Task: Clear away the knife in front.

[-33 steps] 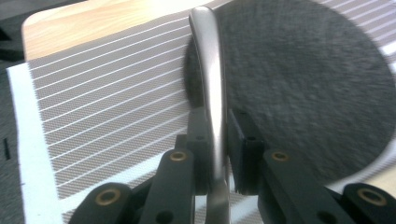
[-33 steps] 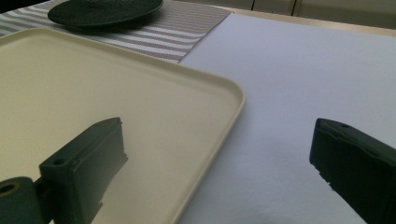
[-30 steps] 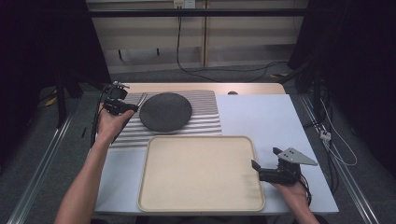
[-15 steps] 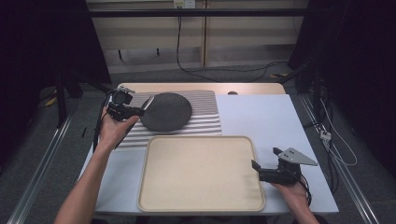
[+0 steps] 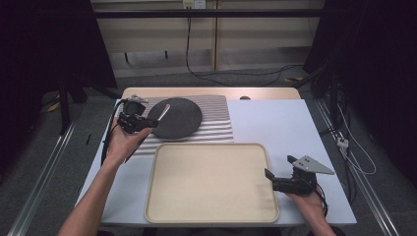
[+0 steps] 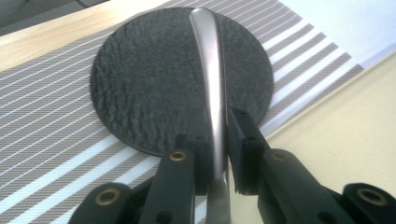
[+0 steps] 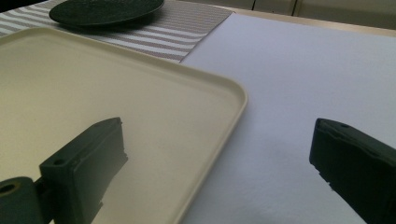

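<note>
So the left gripper [image 5: 147, 123] is clamping a metal utensil handle [image 6: 211, 79] between its jaws, and the handle is sticking out straight ahead over the dark round plate [image 5: 176, 117]. Can't tell from the left gripper view whether it's a spoon or a fork, since the working end is hiding below the jaws. In the high view the handle is showing as a pale sliver angling over the plate's left part. The plate is sitting on a striped placemat [image 5: 216, 123] at the far left of the bench [image 5: 280, 123], and the gripper is hanging right at the plate's left edge. Nearer the person, a big cream tray [image 5: 211, 182] is lying on the bench, just beside the placemat's near edge. The right gripper [image 5: 278, 169] is resting over at the tray's right rim with its jaws spread wide and nothing between them; in the right gripper view one jaw is sitting over the tray and the other over the bare white bench top.
</note>
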`<action>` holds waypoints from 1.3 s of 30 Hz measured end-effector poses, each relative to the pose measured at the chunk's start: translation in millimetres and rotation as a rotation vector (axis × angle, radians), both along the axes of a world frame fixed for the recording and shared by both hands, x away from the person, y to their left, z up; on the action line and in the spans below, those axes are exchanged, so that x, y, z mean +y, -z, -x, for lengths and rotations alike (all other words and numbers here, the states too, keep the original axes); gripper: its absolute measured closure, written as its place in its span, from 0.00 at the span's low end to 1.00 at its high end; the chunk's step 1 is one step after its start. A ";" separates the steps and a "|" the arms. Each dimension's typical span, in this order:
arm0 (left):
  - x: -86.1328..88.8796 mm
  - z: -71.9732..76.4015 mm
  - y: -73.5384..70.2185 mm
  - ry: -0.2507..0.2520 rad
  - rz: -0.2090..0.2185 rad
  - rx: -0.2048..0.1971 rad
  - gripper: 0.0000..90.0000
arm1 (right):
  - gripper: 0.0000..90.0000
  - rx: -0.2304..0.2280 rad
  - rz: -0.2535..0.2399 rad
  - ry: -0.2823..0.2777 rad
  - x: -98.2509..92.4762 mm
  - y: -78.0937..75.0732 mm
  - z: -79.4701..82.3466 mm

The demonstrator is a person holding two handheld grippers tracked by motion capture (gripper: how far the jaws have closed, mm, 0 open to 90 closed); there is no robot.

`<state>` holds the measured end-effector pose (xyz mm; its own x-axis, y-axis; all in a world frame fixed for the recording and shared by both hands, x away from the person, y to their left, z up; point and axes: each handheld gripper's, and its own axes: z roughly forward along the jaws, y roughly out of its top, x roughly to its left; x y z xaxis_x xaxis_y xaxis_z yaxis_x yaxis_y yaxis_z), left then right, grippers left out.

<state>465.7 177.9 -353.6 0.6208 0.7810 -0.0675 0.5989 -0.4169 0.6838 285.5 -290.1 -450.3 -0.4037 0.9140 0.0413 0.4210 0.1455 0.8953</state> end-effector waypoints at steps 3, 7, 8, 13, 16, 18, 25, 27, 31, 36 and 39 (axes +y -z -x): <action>-5.3 5.0 1.3 0.007 0.007 0.000 0.89 | 0.04 -0.001 0.002 -0.001 0.2 -0.1 0.2; -11.7 10.7 2.5 0.025 0.002 0.001 0.89 | 0.04 -0.005 0.003 -0.003 0.4 -0.6 0.7; -12.9 12.1 2.5 0.029 0.002 0.001 0.89 | 0.04 -0.005 0.003 -0.003 0.4 -0.6 0.7; -18.9 19.3 3.5 0.052 -0.006 0.005 0.89 | 0.04 -0.004 0.004 -0.005 0.8 -0.4 0.4; -23.2 23.3 4.4 0.055 -0.014 0.002 0.89 | 0.04 -0.003 0.001 -0.004 0.4 -0.4 0.5; -26.3 25.7 5.4 0.062 -0.006 0.006 0.89 | 0.04 -0.003 -0.001 -0.003 0.1 -0.4 0.3; -38.2 33.5 11.3 0.104 -0.037 0.015 0.89 | 0.04 0.000 -0.001 -0.007 1.3 -0.2 -0.2; -41.6 36.0 13.9 0.113 -0.042 0.020 0.89 | 0.04 -0.002 -0.001 -0.008 0.9 -0.3 0.1; -50.7 41.6 20.8 0.143 -0.073 0.037 0.89 | 0.04 -0.001 0.000 -0.010 1.0 -0.2 0.2; -63.2 48.9 28.1 0.166 -0.106 0.049 0.89 | 0.04 0.000 0.000 -0.009 1.4 -0.1 -0.2; -67.9 52.2 31.0 0.184 -0.111 0.056 0.89 | 0.04 -0.001 0.001 -0.010 1.4 -0.1 -0.2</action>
<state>413.5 110.0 -384.5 0.7515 0.6592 -0.0260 0.5412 -0.5935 0.5957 285.7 -288.7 -450.2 -0.4128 0.9099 0.0397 0.4184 0.1508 0.8957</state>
